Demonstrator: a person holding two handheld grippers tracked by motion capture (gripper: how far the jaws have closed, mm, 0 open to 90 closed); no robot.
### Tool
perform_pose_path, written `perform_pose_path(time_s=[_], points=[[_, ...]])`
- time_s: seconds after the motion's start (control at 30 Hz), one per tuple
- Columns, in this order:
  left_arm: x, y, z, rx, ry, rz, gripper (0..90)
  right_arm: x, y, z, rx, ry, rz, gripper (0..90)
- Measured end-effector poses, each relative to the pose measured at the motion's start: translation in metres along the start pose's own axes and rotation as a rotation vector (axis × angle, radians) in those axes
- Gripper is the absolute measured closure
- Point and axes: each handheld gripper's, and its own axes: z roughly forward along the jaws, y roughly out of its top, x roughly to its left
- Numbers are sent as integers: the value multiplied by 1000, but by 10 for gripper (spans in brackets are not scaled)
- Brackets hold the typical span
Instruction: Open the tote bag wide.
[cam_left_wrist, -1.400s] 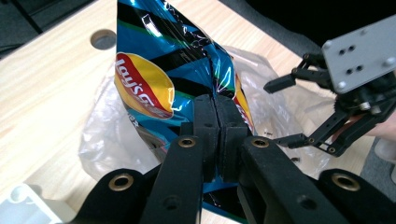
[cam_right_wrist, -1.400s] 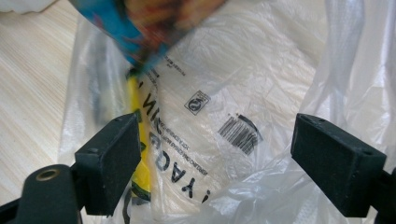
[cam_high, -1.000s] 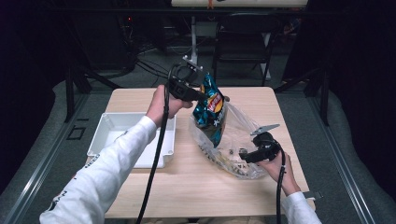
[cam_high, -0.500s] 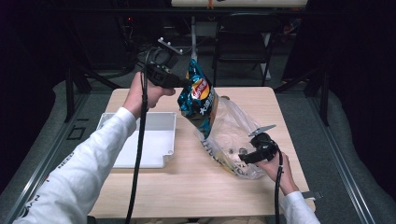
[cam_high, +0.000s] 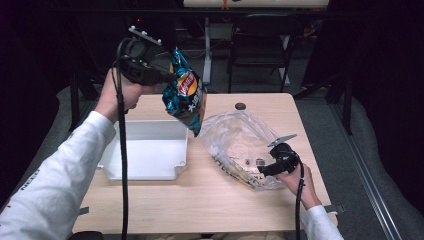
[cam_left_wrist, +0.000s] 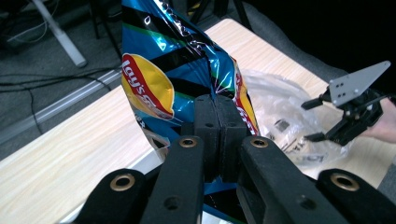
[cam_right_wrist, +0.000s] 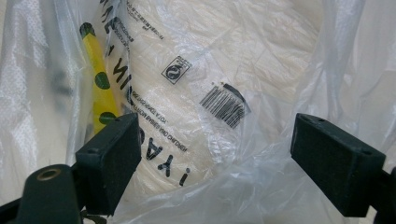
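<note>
A blue Lay's chip bag (cam_high: 186, 95) (cam_left_wrist: 154, 79) hangs in the air above the table's left half, over the tray's right end. My left gripper (cam_high: 167, 77) (cam_left_wrist: 217, 121) is shut on its upper part, pads pressed together on the foil. A clear plastic bag (cam_high: 237, 140) (cam_right_wrist: 210, 70) lies crumpled on the table's right half, with printed text, a barcode and a yellow strip showing through the film. My right gripper (cam_high: 262, 169) (cam_right_wrist: 217, 154) rests at its near right edge, jaws wide apart with loose film between them. The left gripper view also catches this right gripper (cam_left_wrist: 310, 121) farther off.
A white tray (cam_high: 145, 125) sits on the left of the wooden table (cam_high: 200, 200). A small dark round spot (cam_high: 240, 106) marks the table's far side. A chair (cam_high: 260, 50) and desk legs stand in the dark behind the table.
My left gripper has risen and swung left with the chip bag, taking it up and away from the plastic bag. The right gripper has stayed put.
</note>
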Motion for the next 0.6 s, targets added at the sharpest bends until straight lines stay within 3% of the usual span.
perform_pose_path(time_s=[0.37,0.6], points=[[24,-32,-12,55,47,-27,897,-2,-1,1,14,-14,1,159],[36,-54,14,138,49,-34,896,-2,-1,0,11,-17,0,160]])
